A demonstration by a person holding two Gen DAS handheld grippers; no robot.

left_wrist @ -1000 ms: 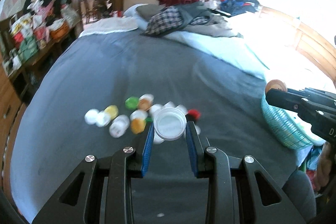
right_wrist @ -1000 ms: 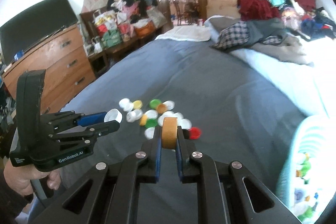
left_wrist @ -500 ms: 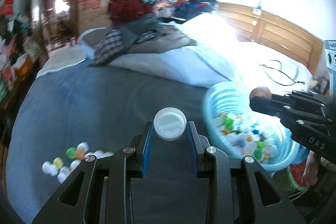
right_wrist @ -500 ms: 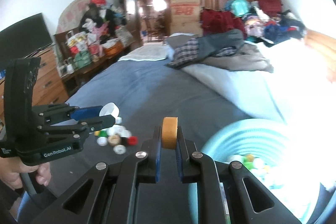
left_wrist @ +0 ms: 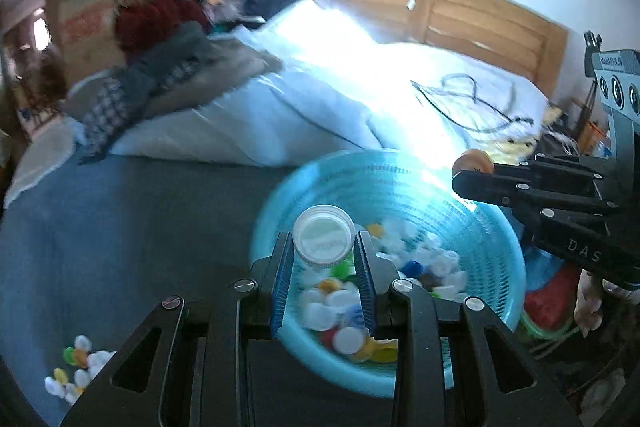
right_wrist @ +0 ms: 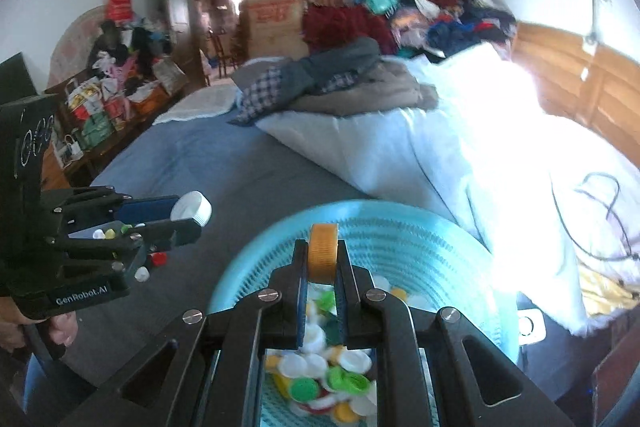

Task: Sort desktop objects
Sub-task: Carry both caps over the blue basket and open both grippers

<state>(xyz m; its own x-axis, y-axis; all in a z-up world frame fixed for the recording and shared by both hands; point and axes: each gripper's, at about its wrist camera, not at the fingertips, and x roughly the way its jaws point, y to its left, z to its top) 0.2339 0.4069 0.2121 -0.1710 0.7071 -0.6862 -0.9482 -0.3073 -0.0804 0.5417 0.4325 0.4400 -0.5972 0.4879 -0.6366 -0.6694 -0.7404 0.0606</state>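
My left gripper (left_wrist: 323, 259) is clamped on a white cap (left_wrist: 323, 235), open side facing the camera, held by its rim between the blue-padded fingers (left_wrist: 282, 269). It sits over the near side of the turquoise basket (left_wrist: 486, 227), above the pile of caps (left_wrist: 344, 301) already inside. My right gripper (right_wrist: 323, 263) is closed on an orange cap (right_wrist: 323, 251), pinched on edge so the ribbed rim faces me, also over the basket (right_wrist: 400, 227) and its mixed white, green, yellow and red caps (right_wrist: 328, 375). In the left wrist view I see the right gripper (left_wrist: 468, 173) coming in from the right edge with the orange cap (left_wrist: 474, 159) at its tip, above the basket's far rim. In the right wrist view the left gripper (right_wrist: 188, 217) is at the left, white cap (right_wrist: 192, 207) in its fingers, just outside the basket rim, with a hand (right_wrist: 60, 331) on its handle below. The basket rests on the grey-blue bedspread (left_wrist: 140, 227) near the bed edge. A few loose caps (left_wrist: 78, 367) are on the bedspread at the bottom left of the left view, well apart from the basket; the same cluster (right_wrist: 150, 263) shows partly behind the left gripper in the right view. White duvet (right_wrist: 460, 155) and a clothes pile (right_wrist: 340, 83) are beyond. Left view is motion-blurred.
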